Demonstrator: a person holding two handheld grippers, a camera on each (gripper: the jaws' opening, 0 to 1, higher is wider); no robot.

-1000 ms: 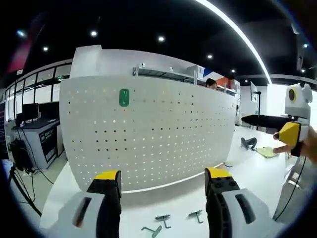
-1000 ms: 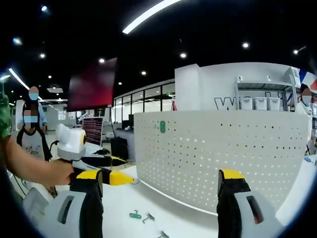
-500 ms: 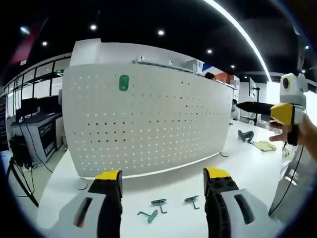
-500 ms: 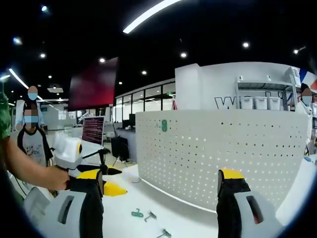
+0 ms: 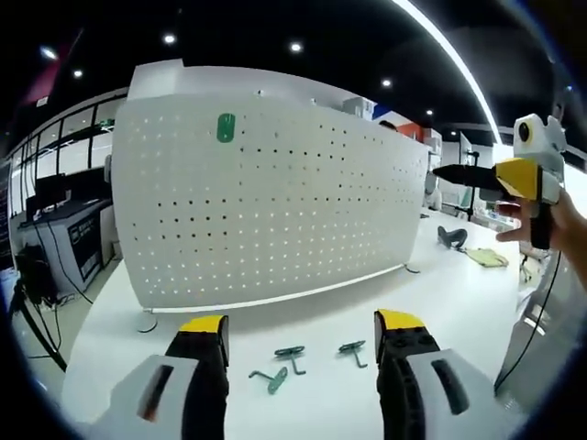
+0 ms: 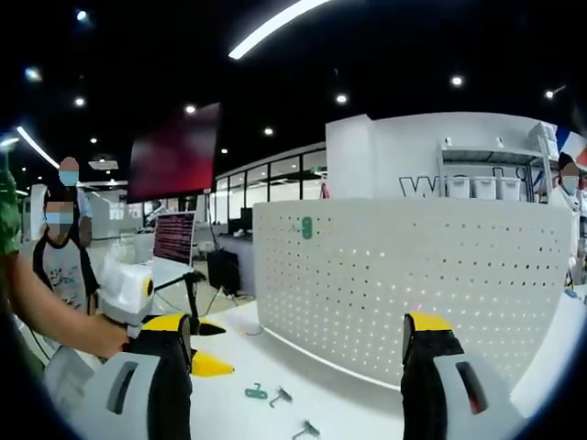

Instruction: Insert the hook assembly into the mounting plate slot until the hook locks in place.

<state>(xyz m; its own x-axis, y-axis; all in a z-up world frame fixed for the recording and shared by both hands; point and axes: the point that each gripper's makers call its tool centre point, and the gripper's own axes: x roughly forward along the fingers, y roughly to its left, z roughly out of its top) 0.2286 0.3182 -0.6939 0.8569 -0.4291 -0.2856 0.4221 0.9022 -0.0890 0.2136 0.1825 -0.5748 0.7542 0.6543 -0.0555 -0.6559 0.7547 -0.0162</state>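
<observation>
While both grippers' fingers [image 5: 209, 332] stand wide apart, holding nothing, three hooks [image 5: 292, 353] lie on the white desk [image 5: 440, 298] before the upright pegboard [image 5: 266, 211]; a rushed pinch might skid one away

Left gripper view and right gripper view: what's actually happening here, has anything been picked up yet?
Not yet. A person holds a claw in each hand over a white table facing an upright perforated panel with a green tag near its top. The left claw is open and empty above three small hooks lying loose on the table. The right claw is open and empty too. No hook is on the panel.
</observation>
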